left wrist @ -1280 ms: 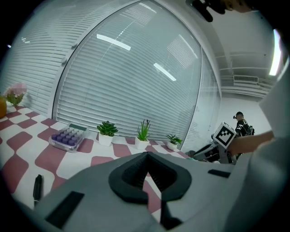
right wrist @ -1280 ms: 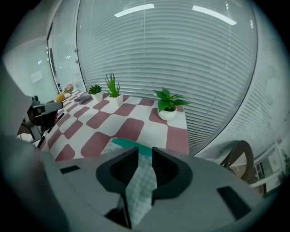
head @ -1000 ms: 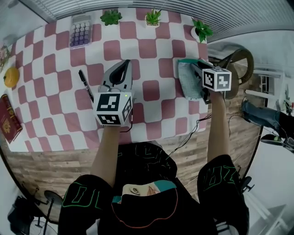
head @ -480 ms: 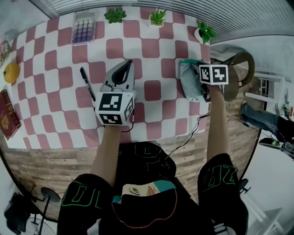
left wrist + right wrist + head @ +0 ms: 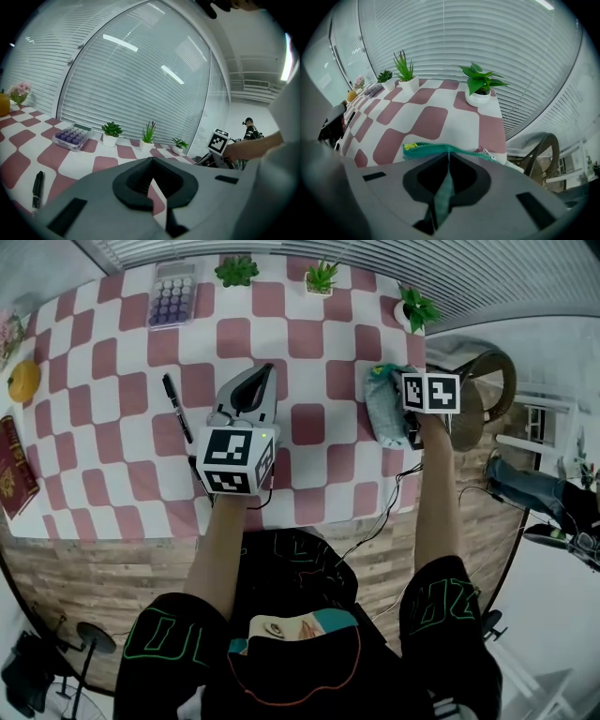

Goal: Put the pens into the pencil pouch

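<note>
Progress: barely begun. Right gripper (image 5: 449,157) has just been closing its jaws and now pinches a fold of the teal-zipped pencil pouch (image 5: 382,407), which lies directly under it at the right edge of the checked tablecloth (image 5: 309,334). Zip open or not: cannot tell. Left gripper (image 5: 151,161) is clenched on nothing, hovering above the cloth. One black pen (image 5: 175,409) lies loose just off the left gripper's left side, untouched. No pen shows in the pouch. Left to do, by my reckoning: hold the mouth open, fetch the pen, slide it in
</note>
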Demonstrator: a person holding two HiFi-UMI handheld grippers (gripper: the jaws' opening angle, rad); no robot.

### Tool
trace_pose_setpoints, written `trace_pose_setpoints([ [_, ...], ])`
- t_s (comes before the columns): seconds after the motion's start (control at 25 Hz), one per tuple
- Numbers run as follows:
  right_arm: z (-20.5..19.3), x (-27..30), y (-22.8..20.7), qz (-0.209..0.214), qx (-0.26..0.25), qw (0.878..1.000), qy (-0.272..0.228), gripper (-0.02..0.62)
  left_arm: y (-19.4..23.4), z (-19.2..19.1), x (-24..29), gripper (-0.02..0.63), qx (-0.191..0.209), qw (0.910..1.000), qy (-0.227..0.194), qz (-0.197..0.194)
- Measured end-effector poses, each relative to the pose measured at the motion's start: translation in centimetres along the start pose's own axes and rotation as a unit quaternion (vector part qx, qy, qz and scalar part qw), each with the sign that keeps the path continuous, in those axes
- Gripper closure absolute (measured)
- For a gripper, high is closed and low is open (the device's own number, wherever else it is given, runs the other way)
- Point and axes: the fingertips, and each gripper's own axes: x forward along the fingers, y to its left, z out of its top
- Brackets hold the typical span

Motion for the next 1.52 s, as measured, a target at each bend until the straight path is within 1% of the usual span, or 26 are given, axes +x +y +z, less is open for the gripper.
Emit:
trace_pose_setpoints([
  [0.16, 0.2, -1.1, -0.3, -0.005, 0.008, 1.000, -0.023, 0.582, -0.3, 0.1, -0.3, 0.611, -0.001, 1.0000, -0.004, 0.001],
  [0.32, 0.9, -3.4, -0.5, -0.018, 0.001, 0.998, -0.066, 0.584, -0.4, 0.2, -0.7, 0.611, -0.003, 0.9999, -0.010, 0.004],
  [0.52, 1.7, -6.6, -0.1, -0.011, 0.007, 0.992, -0.129, 0.586, -1.7, 0.3, -1.1, 0.611, -0.001, 0.9998, -0.020, -0.002],
  [1.0, 1.9, -13.3, 1.3, 0.014, -0.005, 0.976, -0.215, 0.585, -5.2, 1.2, -2.4, 0.611, 0.007, 0.9988, -0.048, -0.011],
  [1.12, 2.5, -14.7, 2.1, 0.029, -0.013, 0.969, -0.245, 0.584, -5.5, 1.6, -2.9, 0.611, 0.010, 0.9981, -0.060, -0.008],
  [1.28, 3.4, -16.7, 4.0, 0.061, -0.033, 0.955, -0.289, 0.584, -5.6, 2.2, -4.0, 0.611, 0.012, 0.9972, -0.073, 0.002],
  [1.4, 4.2, -18.5, 5.6, 0.091, -0.050, 0.940, -0.324, 0.584, -5.4, 2.8, -5.1, 0.611, 0.012, 0.9962, -0.086, 0.012],
  [1.52, 5.0, -20.4, 7.5, 0.130, -0.069, 0.921, -0.361, 0.584, -5.2, 3.5, -6.2, 0.609, 0.012, 0.9948, -0.100, 0.015],
])
